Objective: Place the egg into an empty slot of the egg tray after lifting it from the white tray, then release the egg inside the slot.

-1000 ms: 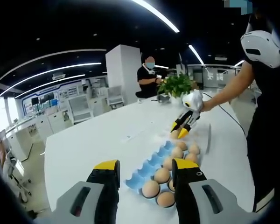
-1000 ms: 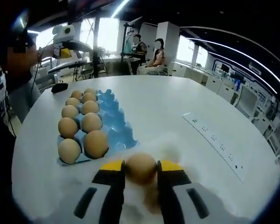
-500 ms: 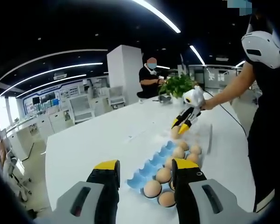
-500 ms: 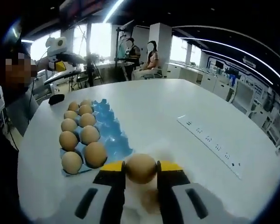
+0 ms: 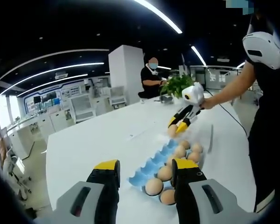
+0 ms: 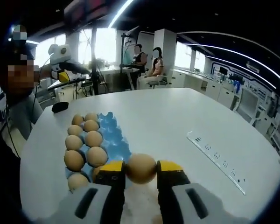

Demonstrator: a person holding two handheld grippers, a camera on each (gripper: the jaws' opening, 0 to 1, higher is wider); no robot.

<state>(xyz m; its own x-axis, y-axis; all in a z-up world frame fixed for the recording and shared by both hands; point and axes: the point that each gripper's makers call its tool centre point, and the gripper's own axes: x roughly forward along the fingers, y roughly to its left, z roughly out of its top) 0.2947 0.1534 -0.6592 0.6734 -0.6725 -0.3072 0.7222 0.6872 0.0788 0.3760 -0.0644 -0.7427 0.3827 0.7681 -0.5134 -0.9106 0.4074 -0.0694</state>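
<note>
While the right gripper (image 6: 141,169) pinches the egg (image 6: 141,168) between its yellow-tipped fingers (image 6: 111,169), the egg hangs in the air just beside the near end of the blue egg tray (image 6: 113,140). Brown eggs fill the tray's left rows, and the blue slots on its right side are empty. The tray lies near the left edge of the white desk (image 6: 177,116). The left gripper (image 5: 146,170) has its fingers (image 5: 105,167) spread with nothing between them, above the tray's other end. A grey strip (image 6: 215,161) lies toward the desk's right edge.
</note>
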